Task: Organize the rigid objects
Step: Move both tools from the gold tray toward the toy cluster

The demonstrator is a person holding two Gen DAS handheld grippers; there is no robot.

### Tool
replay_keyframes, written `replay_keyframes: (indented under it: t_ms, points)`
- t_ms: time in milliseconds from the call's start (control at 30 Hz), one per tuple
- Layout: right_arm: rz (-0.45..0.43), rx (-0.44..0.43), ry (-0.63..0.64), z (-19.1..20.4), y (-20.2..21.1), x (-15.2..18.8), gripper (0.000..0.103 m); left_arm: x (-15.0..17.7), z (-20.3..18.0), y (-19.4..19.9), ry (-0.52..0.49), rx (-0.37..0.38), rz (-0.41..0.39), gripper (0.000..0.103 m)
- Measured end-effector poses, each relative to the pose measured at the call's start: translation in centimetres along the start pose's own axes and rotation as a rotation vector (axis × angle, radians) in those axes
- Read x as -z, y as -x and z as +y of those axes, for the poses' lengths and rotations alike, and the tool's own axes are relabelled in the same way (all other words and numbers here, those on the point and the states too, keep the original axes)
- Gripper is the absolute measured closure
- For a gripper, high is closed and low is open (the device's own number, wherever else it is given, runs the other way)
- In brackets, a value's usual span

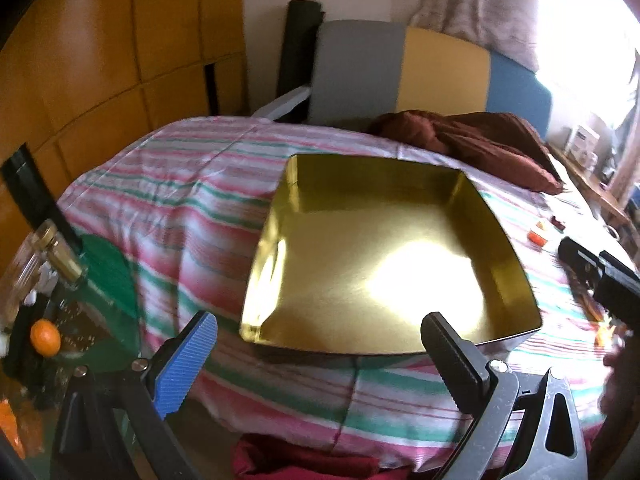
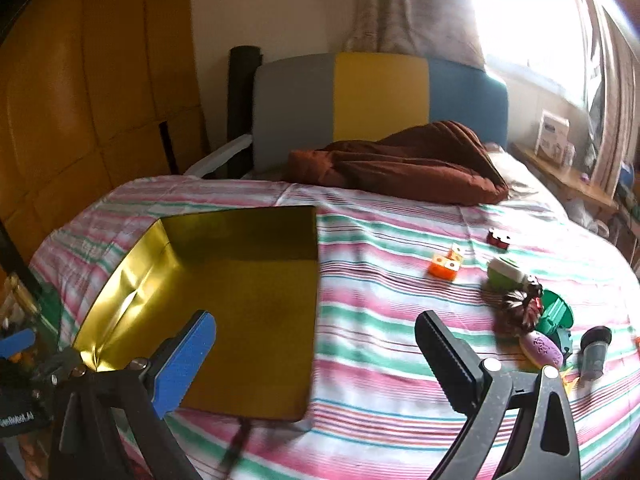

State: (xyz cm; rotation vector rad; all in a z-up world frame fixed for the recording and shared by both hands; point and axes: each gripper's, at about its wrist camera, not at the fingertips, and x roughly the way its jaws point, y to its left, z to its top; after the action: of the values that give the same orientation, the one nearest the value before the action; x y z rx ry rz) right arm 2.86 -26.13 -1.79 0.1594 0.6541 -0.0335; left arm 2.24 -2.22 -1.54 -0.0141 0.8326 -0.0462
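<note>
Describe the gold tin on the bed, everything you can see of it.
The gold tin is a shallow, square, open tray with rounded corners, apparently of shiny metal. Its inside is brassy gold and mirror-like, with a bright glare on the floor; the left wall looks dented in the right wrist view. A silvery outer side shows at the near right corner. It is empty and lies flat on the striped bedsheet. Nothing else touches it; the toys lie apart to its right.

The only print that can be read is white lettering ending in "Robot.AI" on a black strap (image 2: 18, 420) at the lower left edge of the right wrist view; print on the white box (image 2: 554, 134) is too blurred.
</note>
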Motion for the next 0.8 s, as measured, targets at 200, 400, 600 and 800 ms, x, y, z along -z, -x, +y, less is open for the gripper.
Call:
replay_keyframes:
  t_ms: [200, 400, 600, 800]
  points:
    - [0.009, 0.044, -0.126, -8.7, 0.2, -2.4, 0.001, -0.7, -3.4, -0.5, -0.164, 0.09, -0.016, 0.0]
    - [-0.025, 0.175, -0.329, -21.4, 2.1, -3.3, 0.001, -0.9, -9.0, -0.4, -0.295, 0.273, -0.008, 0.0]
    - [-0.035, 0.286, -0.575, -32.0, 2.8, 0.5, 0.001, -1.3, -15.8, -0.5, -0.416, 0.52, 0.007, 0.0]
    - [-0.045, 0.224, -0.8, -36.4, 3.3, 2.3, 0.0, -0.9, -23.0, -3.0, -0.447, 0.642, 0.147, 0.0]
